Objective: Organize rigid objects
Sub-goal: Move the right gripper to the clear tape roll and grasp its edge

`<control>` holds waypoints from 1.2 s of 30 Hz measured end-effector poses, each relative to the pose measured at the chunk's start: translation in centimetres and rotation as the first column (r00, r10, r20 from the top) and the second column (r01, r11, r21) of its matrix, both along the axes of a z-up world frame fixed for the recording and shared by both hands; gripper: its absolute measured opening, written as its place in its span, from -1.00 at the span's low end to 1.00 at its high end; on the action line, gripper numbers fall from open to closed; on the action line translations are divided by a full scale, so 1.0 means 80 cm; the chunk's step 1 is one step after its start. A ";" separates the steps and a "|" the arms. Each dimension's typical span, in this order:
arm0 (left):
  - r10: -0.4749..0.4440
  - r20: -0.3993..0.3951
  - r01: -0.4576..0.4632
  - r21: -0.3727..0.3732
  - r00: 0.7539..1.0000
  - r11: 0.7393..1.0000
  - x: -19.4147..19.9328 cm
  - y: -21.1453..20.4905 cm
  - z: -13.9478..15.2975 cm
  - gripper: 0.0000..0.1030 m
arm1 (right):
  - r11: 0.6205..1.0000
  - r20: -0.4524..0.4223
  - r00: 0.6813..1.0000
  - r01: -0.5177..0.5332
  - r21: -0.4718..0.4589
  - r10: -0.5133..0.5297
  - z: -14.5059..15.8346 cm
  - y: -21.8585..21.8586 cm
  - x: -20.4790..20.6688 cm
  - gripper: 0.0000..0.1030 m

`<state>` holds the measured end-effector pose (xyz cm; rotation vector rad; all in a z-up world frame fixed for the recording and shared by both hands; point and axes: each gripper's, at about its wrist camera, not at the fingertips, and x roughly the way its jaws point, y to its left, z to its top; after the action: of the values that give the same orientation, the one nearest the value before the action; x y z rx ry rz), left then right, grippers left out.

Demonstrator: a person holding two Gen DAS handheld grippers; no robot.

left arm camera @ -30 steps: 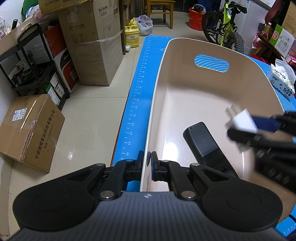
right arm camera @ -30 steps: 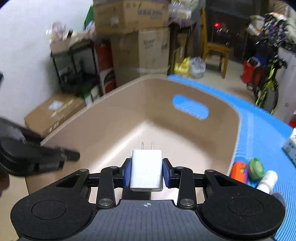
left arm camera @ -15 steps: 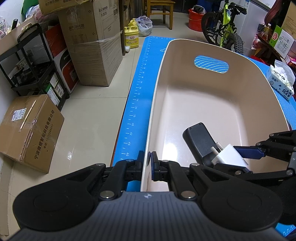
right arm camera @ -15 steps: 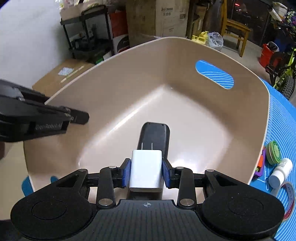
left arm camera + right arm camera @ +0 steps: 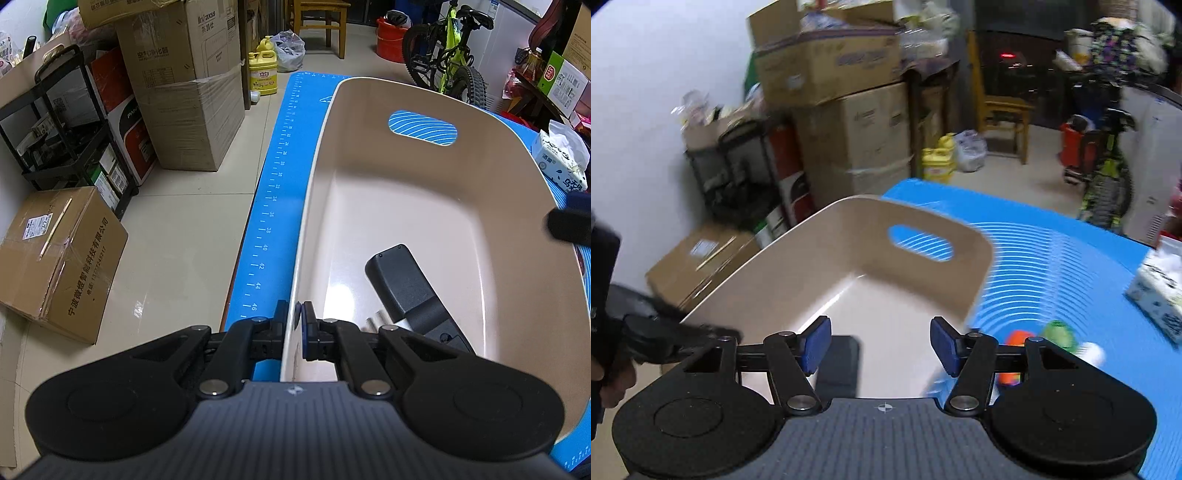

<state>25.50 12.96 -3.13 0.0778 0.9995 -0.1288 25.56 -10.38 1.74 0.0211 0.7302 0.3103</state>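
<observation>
A beige bin (image 5: pixel 406 155) stands on the blue mat (image 5: pixel 273 206). My left gripper (image 5: pixel 298 317) is shut on the bin's near left rim. Inside lies a black remote (image 5: pixel 406 291). Beside it a white charger (image 5: pixel 376 319) shows only its prongs behind my left fingers. In the right wrist view my right gripper (image 5: pixel 881 347) hovers over the bin's (image 5: pixel 849 229) near edge. Its jaws are opening and nothing is between them. The remote (image 5: pixel 836 363) shows just beyond its left finger. A fingertip of the right gripper (image 5: pixel 569 229) also appears at the right edge of the left wrist view.
Right of the bin on the mat (image 5: pixel 1052 258) lie an orange toy (image 5: pixel 1015 339), a green item (image 5: pixel 1058 334), a white bottle (image 5: pixel 1091 352) and a tissue pack (image 5: pixel 1160 291). Cardboard boxes (image 5: pixel 177 92), a black shelf (image 5: pixel 55 129) and a bicycle (image 5: pixel 450 59) stand on the floor around.
My right gripper let go of the white charger inside the bin next to the remote, opened, and pulled back up and out to the right. My left gripper kept still.
</observation>
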 end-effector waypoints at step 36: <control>0.003 -0.003 -0.003 -0.004 1.000 1.000 0.001 0.000 -0.001 -0.84 | 0.938 -0.202 0.927 0.275 -0.214 -0.317 -0.156 -0.141 0.033 -0.62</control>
<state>25.62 12.98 -3.18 0.0729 1.0019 -0.1280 28.23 -21.69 -10.71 -0.0049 0.9740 -0.0533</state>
